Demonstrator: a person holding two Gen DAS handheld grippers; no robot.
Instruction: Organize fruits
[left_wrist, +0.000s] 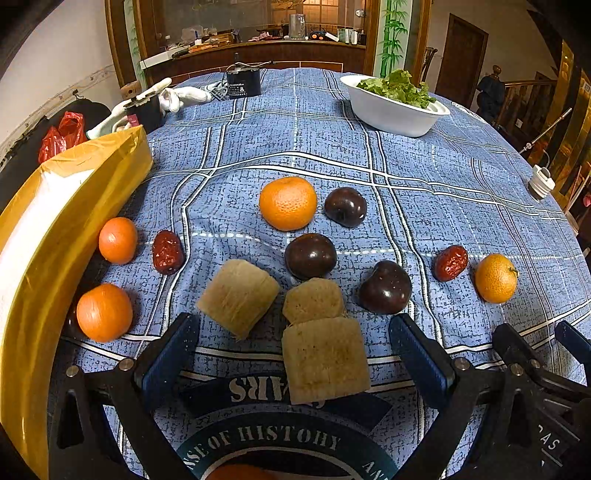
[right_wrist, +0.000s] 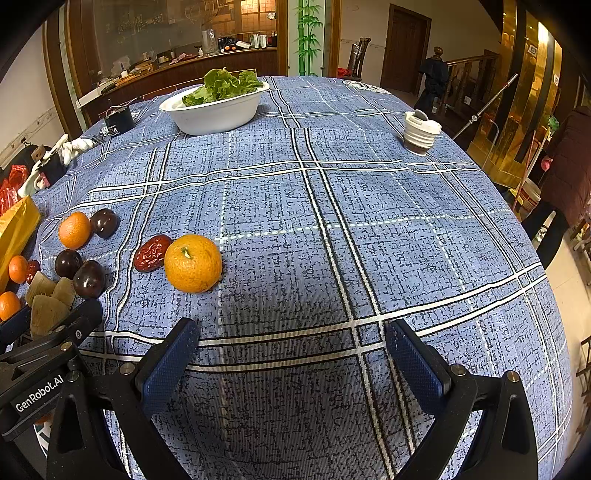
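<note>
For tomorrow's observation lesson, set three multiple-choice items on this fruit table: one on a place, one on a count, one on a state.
1. Where does the red date near the table's right side lie?
A. Inside the white bowl
B. Beside an orange
C. On the yellow box

2. How many dark plums lie on the cloth?
A. Three
B. One
C. Six

3. How do the left gripper's jaws stand?
A. Shut on a plum
B. Shut on an orange
C. Open, holding nothing

Answers:
1 B: the red date lies right next to an orange on the tablecloth; the white bowl holds only greens.
2 A: three plums show, at and.
3 C: the left gripper has its fingers spread wide, gripping nothing.
</note>
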